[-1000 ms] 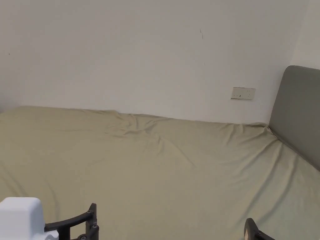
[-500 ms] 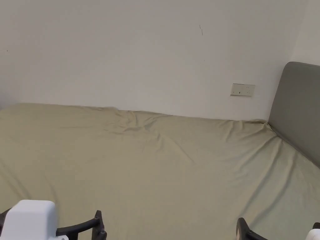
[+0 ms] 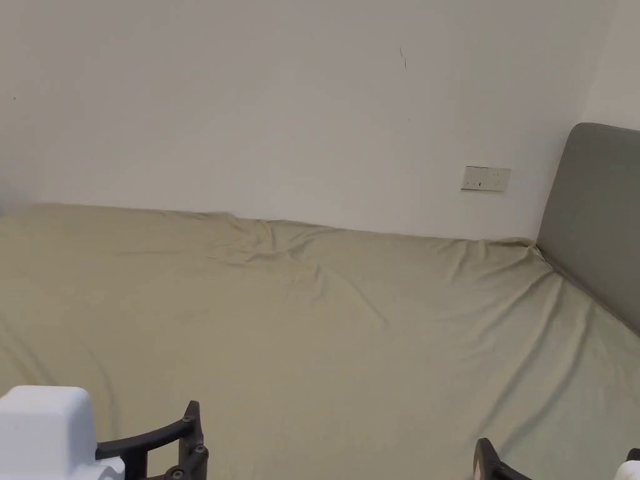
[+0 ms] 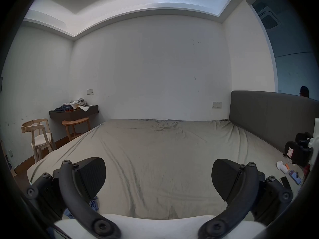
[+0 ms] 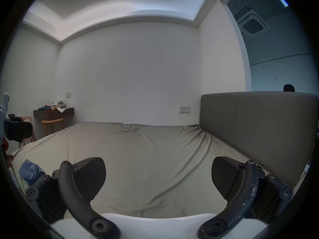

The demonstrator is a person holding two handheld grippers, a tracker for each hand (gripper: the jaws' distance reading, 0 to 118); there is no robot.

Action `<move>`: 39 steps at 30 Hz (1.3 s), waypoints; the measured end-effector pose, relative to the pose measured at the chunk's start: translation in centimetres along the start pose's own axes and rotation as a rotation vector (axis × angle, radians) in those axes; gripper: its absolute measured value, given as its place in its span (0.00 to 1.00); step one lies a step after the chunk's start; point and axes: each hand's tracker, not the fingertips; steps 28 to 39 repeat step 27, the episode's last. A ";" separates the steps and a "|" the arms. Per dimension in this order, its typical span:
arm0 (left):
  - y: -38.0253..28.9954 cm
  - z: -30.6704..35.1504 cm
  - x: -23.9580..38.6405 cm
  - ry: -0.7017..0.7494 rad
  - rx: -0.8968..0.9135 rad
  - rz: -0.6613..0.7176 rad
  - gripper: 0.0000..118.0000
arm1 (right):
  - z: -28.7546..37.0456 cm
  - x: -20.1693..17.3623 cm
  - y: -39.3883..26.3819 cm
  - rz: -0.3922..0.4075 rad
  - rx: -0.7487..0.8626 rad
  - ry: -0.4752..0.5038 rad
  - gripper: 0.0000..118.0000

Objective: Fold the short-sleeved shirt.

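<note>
Two grippers, left gripper [image 4: 158, 179] and right gripper [image 5: 158, 179], hold fingers apart over a wrinkled olive bed sheet [image 3: 325, 350] by a white wall [image 3: 281, 112].

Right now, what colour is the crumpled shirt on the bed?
Light blue. The shirt shows best in the right gripper view, lying near the bed's edge.

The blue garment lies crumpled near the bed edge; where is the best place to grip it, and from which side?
Probably the raised upper fold of the blue garment, coming from above with the left gripper, which is open and nearest it. It lies bunched on the bed sheet, with no collar or hem I can tell.
</note>
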 end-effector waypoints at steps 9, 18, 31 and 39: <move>0.0 -0.1 0.1 0.013 -0.015 0.004 1.00 | -0.1 -0.2 0.0 0.006 -0.008 0.007 1.00; 0.1 -0.2 0.3 0.010 -0.019 -0.005 1.00 | 0.0 -0.1 0.0 0.003 -0.010 0.004 1.00; 0.2 -0.1 0.4 -0.009 -0.019 -0.008 1.00 | -0.1 0.1 0.2 -0.026 -0.008 0.024 1.00; 0.2 -0.1 0.4 -0.009 -0.019 -0.008 1.00 | -0.1 0.1 0.2 -0.026 -0.008 0.024 1.00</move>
